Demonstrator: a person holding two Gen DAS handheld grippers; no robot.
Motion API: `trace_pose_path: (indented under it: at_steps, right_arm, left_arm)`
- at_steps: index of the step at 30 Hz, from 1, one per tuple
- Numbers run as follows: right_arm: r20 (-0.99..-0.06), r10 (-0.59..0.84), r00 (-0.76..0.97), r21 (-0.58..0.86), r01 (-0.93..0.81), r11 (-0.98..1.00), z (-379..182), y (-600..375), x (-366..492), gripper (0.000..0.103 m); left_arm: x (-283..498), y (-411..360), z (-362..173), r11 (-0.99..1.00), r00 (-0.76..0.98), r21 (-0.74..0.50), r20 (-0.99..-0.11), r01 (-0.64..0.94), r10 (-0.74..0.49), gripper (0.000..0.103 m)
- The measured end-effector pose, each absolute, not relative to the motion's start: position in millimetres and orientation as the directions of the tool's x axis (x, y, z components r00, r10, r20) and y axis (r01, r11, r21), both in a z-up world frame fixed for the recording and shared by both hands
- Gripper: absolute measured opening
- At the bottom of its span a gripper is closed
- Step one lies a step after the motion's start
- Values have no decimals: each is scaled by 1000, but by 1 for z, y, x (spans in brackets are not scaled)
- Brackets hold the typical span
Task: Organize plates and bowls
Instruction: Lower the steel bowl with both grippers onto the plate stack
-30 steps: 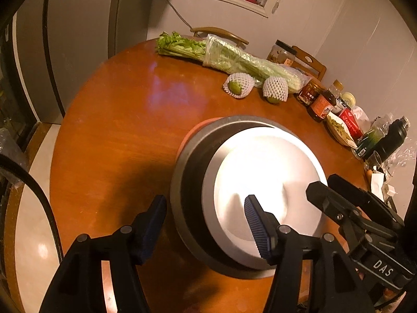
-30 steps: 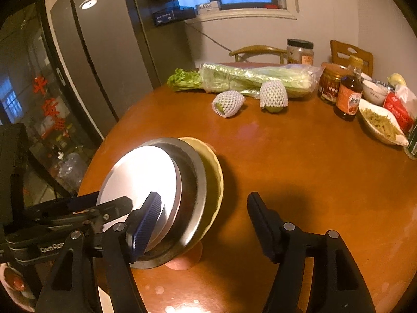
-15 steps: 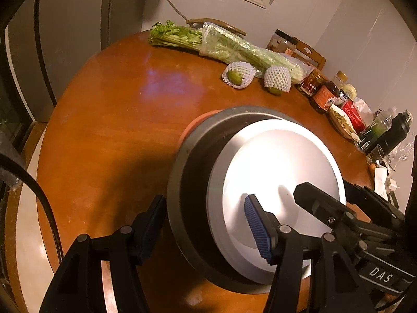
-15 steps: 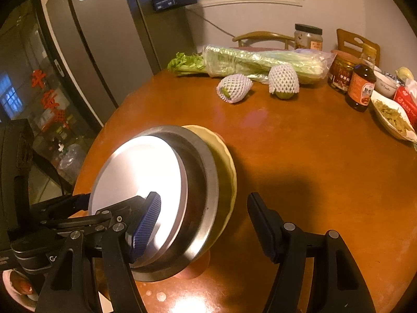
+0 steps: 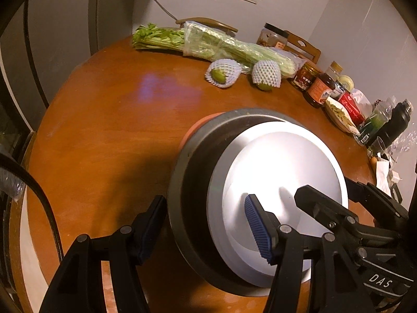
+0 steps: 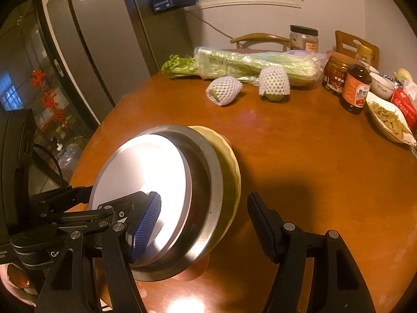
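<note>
Stack of dishes sits tilted near the front edge of the round wooden bench (image 5: 109,120): silver plate (image 5: 284,182) on top, nested in a dark steel bowl (image 5: 192,182), yellow-green fluted dish (image 6: 230,167) under that, orange piece (image 5: 200,125) at the bottom touching the bench.

Left gripper (image 5: 206,224) straddles the stack's near rim: one finger outside the steel bowl wall, the blue-padded finger over the silver plate. Medium gap; can't tell if the pads actually press on anything.

Right gripper (image 6: 206,224) comes in from the other side: blue-padded finger over the silver plate, other finger outside the yellow-green dish, clear of it. Jaws wide, not clamped.

Both grippers overlap at the plate, their frames just beside each other.

Far side of the bench, well apart from the stack: bagged celery (image 6: 255,64), two net-wrapped fruits (image 6: 224,90), jars and sauce bottles (image 6: 355,88).
</note>
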State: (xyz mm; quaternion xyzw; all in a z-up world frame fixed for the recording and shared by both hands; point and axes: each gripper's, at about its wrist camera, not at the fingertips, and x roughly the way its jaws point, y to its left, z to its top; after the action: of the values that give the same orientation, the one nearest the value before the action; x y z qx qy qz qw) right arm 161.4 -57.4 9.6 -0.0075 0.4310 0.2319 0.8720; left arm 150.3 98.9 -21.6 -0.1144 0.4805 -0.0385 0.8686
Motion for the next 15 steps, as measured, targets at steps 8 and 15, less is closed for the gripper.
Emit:
trace_pose_path:
  at_steps: [8,15]
  right_arm:
    - [-753,388,531,189,-391,901,11,-75,162,70]
    - [-749,380,543,189,-375,908,11,-95,163,70]
  left_arm:
    - [157,78,-20,975,530,-220,-829,-12,-180,62]
    - [163,57,-19,979,525,-202,-833,9,-176,63]
